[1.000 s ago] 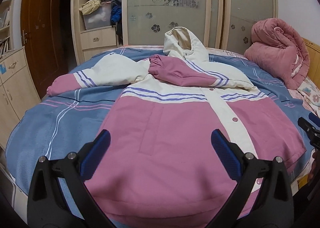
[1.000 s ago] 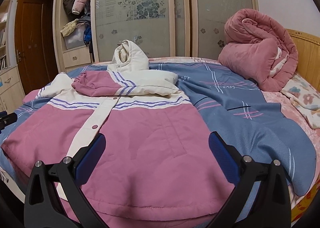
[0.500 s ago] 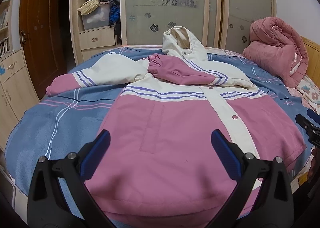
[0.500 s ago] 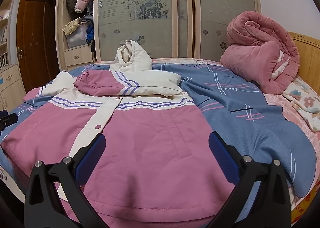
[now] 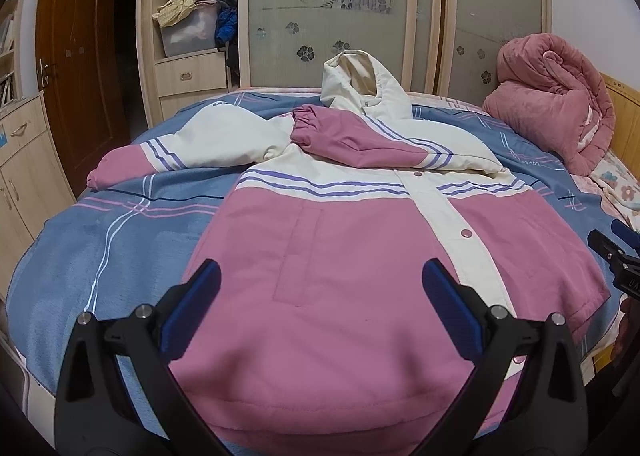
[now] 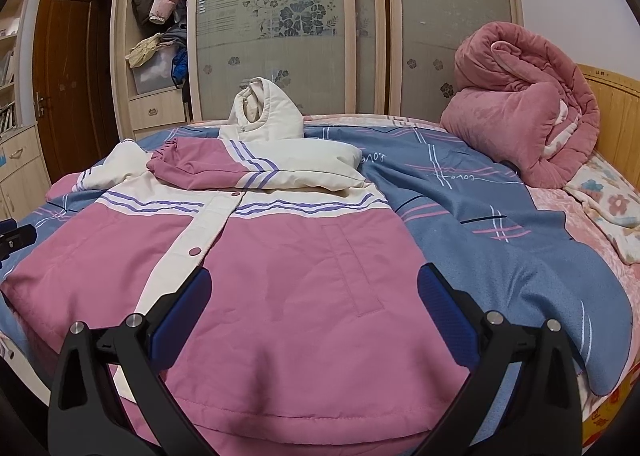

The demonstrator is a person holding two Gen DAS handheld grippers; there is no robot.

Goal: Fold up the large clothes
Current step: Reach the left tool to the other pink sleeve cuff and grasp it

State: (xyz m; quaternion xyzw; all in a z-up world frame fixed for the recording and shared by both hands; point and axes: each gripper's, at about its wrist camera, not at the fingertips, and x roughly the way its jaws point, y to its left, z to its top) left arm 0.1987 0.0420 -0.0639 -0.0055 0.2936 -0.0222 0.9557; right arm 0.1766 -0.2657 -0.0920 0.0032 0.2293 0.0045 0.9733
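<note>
Hovering over the near hem of a jacket (image 5: 332,256), the left gripper (image 5: 320,308) is spreading its blue fingers (image 5: 192,308) wide, holding nothing. Beside it, the right gripper (image 6: 314,312) is hanging the same way above the jacket's other half, its own pads (image 6: 448,312) wide apart and empty; its tip is just showing at the right edge of the left view. Both are probably pausing here because the hem is the nearest edge to grab for the next fold.

Ahead of the tools, the pink-and-cream jacket is lying face up on a bed (image 5: 120,223), snaps closed down the cream placket (image 6: 188,240). Farther on, one sleeve (image 6: 224,171) is lying folded across the chest, likely tucked in to narrow the shape. The other sleeve (image 5: 180,147) is stretching out to the left of the left gripper, not yet folded. Beyond the sleeves, the cream hood (image 6: 264,111) is standing up at the far end.

Off to the right, a rolled pink quilt (image 6: 516,103) is sitting against the headboard, well clear of the jacket. Behind everything, a wardrobe (image 6: 280,15) is filling the wall.
</note>
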